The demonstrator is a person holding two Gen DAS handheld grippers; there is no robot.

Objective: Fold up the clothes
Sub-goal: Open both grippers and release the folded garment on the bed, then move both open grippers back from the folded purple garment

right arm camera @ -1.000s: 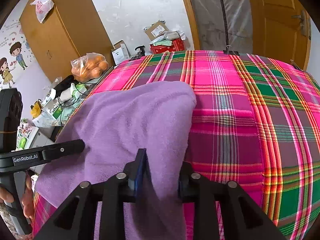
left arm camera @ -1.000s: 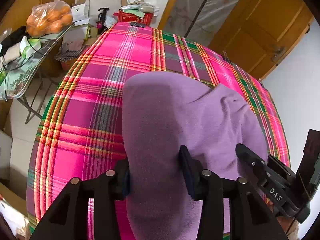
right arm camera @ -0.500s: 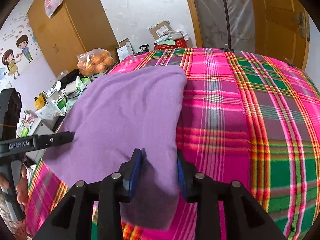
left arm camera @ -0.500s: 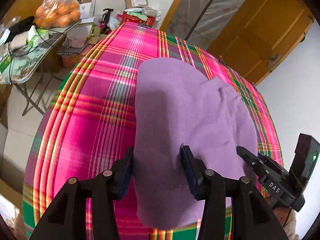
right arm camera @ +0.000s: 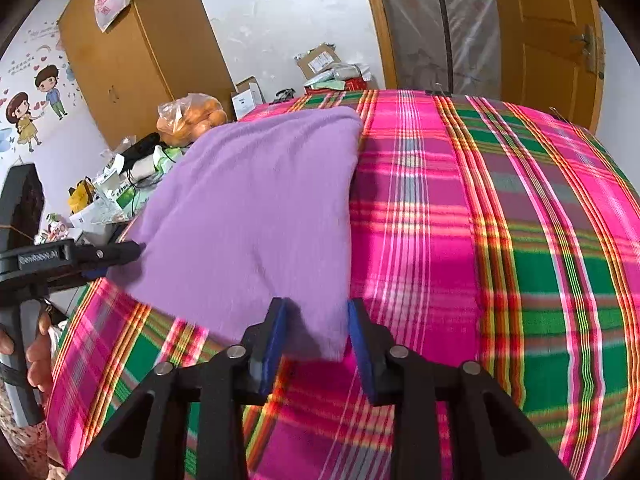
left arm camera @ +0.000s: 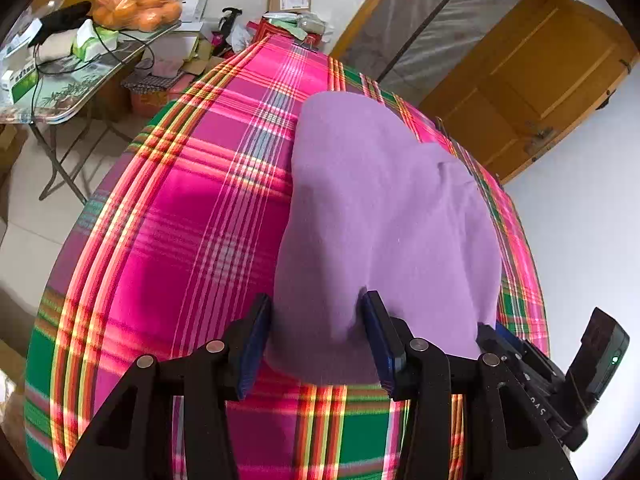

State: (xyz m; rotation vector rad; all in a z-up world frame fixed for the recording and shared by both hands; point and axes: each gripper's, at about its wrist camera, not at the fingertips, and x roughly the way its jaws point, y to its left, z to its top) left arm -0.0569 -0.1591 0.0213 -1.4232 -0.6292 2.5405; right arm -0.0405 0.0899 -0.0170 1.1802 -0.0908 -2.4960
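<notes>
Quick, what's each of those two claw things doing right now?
Left gripper: open, jaws straddling the near edge of the purple cloth, not pinching.
Right gripper: open, jaws astride the cloth's near corner.

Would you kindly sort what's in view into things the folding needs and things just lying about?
Needed: purple cloth, left tool, right tool, plaid table.

Lying about: bag of oranges, cardboard boxes, tissue pack.

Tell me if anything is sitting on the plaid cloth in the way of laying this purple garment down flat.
Nothing visible does. The purple garment hangs from the left gripper and right gripper, and the plaid cloth around it shows only its pattern. The bag of oranges sits on a side table, off the cloth.
</notes>
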